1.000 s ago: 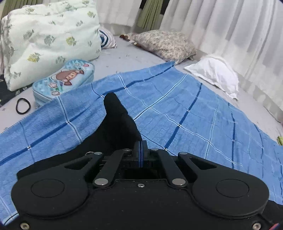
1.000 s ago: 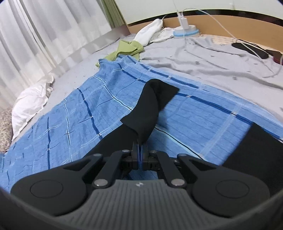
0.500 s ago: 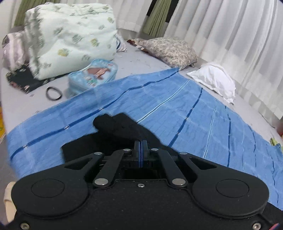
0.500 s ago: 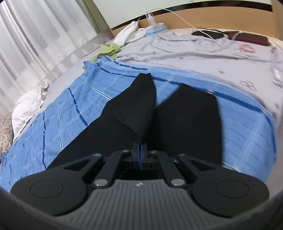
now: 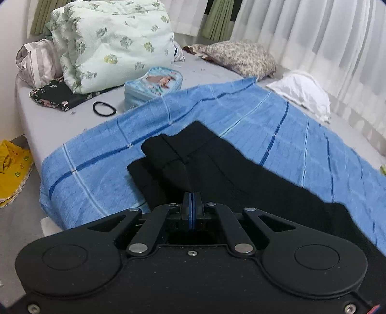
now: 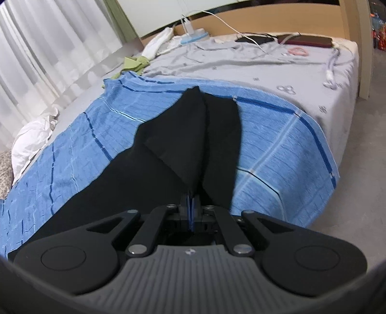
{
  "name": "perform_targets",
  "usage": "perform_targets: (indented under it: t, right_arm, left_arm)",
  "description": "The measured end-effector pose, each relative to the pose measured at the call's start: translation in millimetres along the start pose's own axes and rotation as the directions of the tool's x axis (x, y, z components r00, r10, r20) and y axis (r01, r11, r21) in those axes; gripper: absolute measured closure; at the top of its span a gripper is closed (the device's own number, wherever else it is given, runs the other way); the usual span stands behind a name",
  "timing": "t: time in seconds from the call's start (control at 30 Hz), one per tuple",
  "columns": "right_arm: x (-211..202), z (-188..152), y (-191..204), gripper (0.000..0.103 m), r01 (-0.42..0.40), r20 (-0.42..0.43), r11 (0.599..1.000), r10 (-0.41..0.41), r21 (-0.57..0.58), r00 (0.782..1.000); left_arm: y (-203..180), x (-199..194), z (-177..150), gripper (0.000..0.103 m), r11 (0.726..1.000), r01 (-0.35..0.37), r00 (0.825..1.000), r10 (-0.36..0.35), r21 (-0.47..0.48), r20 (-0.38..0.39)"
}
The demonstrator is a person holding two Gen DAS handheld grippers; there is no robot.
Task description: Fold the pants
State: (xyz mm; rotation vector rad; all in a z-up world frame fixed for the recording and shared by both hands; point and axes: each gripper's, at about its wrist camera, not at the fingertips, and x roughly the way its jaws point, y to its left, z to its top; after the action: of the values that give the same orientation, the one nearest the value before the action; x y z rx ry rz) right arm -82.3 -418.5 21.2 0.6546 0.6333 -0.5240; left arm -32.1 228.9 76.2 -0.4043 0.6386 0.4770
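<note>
Black pants (image 5: 217, 164) lie on a blue checked blanket (image 5: 265, 120) on the bed. In the left wrist view the waistband end is doubled over itself, and my left gripper (image 5: 192, 200) is shut on a pinch of its cloth. In the right wrist view the pants (image 6: 168, 145) show two legs, one folded over onto the other. My right gripper (image 6: 191, 200) is shut on the corner of the upper leg. The blanket also shows there (image 6: 277, 145).
A floral quilt bundle (image 5: 113, 43), a blue pouch (image 5: 154, 84), a black hair tie (image 5: 104, 108) and a white pillow (image 5: 301, 91) lie beyond the blanket. A headboard (image 6: 277, 21), cables and a green cloth (image 6: 135, 62) are at the far end. The bed edge drops to floor (image 6: 361, 169).
Both grippers have pulled back toward the near bed edge with the cloth held. The lifted leg and waistband have come down over the other half of the pants.
</note>
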Motion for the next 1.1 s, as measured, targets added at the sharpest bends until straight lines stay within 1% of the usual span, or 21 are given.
perform_targets:
  t: [0.1,0.17,0.27,0.33,0.37,0.4,0.43,0.47,0.5,0.57,0.6,0.63,0.67,0.7,0.73,0.77,0.83,0.9,0.97,1.03,1.1]
  right_arm:
    - [2.5,-6.9,-2.2,0.1,0.016,-0.01,1.0,-0.016,-0.015,1.0]
    - [3.8,-11.2,-1.6,0.1,0.026,-0.005,0.999,-0.027,-0.038,1.0]
    - [5.2,-15.0,5.5,0.099,0.052,0.008,0.995,-0.052,-0.089,0.999]
    - [5.9,-17.1,13.2,0.096,0.082,0.021,0.986,-0.079,-0.143,0.997]
    - [6.0,-18.3,16.3,0.089,0.095,0.029,0.981,-0.091,-0.167,0.995]
    - [6.2,-19.2,19.7,0.078,0.109,0.037,0.976,-0.104,-0.19,0.994]
    - [6.0,-19.7,22.1,0.074,0.116,0.043,0.972,-0.11,-0.202,0.993]
    - [5.3,-20.9,23.9,0.072,0.122,0.049,0.97,-0.114,-0.212,0.992]
    - [4.4,-22.0,25.6,0.07,0.128,0.055,0.966,-0.119,-0.223,0.991]
    - [2.0,-23.9,29.4,0.061,0.138,0.063,0.961,-0.127,-0.24,0.99]
    - [-0.2,-25.2,31.7,0.058,0.142,0.064,0.958,-0.13,-0.248,0.989]
    - [-2.9,-25.8,33.8,0.051,0.142,0.061,0.958,-0.131,-0.248,0.99]
    - [-7.0,-26.4,35.7,0.046,0.132,0.058,0.961,-0.122,-0.244,0.991]
    - [-11.8,-26.5,38.4,0.043,0.113,0.059,0.963,-0.102,-0.243,0.993]
    - [-18.2,-26.8,42.9,0.04,0.093,0.065,0.964,-0.079,-0.248,0.995]
    - [-23.8,-27.1,48.4,0.038,0.082,0.077,0.962,-0.064,-0.26,0.995]
    - [-32.0,-26.7,60.2,0.034,0.067,0.105,0.953,-0.038,-0.294,0.994]
    - [-35.8,-26.4,74.4,0.029,0.044,0.131,0.938,0.001,-0.344,0.991]
    - [-31.6,-29.2,86.8,0.026,0.018,0.138,0.917,0.041,-0.398,0.99]
    - [-19.8,-33.5,94.7,0.026,-0.029,0.108,0.903,0.083,-0.429,0.991]
    - [-1.4,-37.2,97.7,0.026,-0.085,0.057,0.901,0.12,-0.425,0.991]
  left_arm:
    - [0.6,5.2,-10.2,0.101,0.999,-0.029,0.999,0.029,0.033,-0.013]
    - [2.4,13.0,-16.6,0.101,0.998,-0.045,0.998,0.047,0.048,-0.04]
    - [6.3,24.6,-23.2,0.101,0.997,-0.055,0.996,0.058,0.045,-0.074]
    - [6.4,27.5,-25.1,0.1,0.997,-0.059,0.996,0.063,0.055,-0.069]
    - [6.1,27.8,-25.7,0.1,0.996,-0.063,0.996,0.067,0.063,-0.062]
    - [5.9,28.0,-25.9,0.1,0.995,-0.069,0.996,0.073,0.071,-0.054]
    - [5.9,28.4,-26.2,0.1,0.994,-0.077,0.996,0.081,0.078,-0.046]
    - [6.4,29.4,-26.2,0.099,0.993,-0.088,0.995,0.091,0.082,-0.041]
    - [7.8,30.6,-25.7,0.097,0.992,-0.095,0.994,0.098,0.081,-0.041]
    - [11.1,33.2,-26.4,0.096,0.992,-0.095,0.994,0.099,0.083,-0.049]
    - [10.7,32.6,-27.1,0.096,0.991,-0.097,0.994,0.102,0.096,-0.048]
    - [8.5,30.0,-27.5,0.095,0.988,-0.106,0.993,0.111,0.112,-0.043]
    - [5.7,26.0,-27.2,0.092,0.985,-0.114,0.992,0.119,0.127,-0.036]
    - [2.8,20.8,-25.9,0.078,0.984,-0.118,0.992,0.122,0.134,-0.027]
    - [0.4,14.4,-23.8,0.069,0.984,-0.12,0.992,0.124,0.135,-0.015]
    - [-1.3,8.9,-21.9,0.055,0.984,-0.121,0.993,0.122,0.13,0.001]
    - [-6.8,-5.2,-18.9,0.053,0.984,-0.117,0.992,0.111,0.132,0.056]
    - [-16.2,-17.0,-19.4,0.053,0.981,-0.113,0.989,0.095,0.16,0.116]
    - [-30.6,-23.5,-24.3,0.053,0.973,-0.08,0.986,0.045,0.218,0.163]
    - [-43.9,-20.1,-32.0,0.054,0.963,-0.045,0.987,0.001,0.267,0.163]
    - [-54.0,-7.5,-38.8,0.063,0.958,-0.023,0.991,-0.015,0.287,0.131]
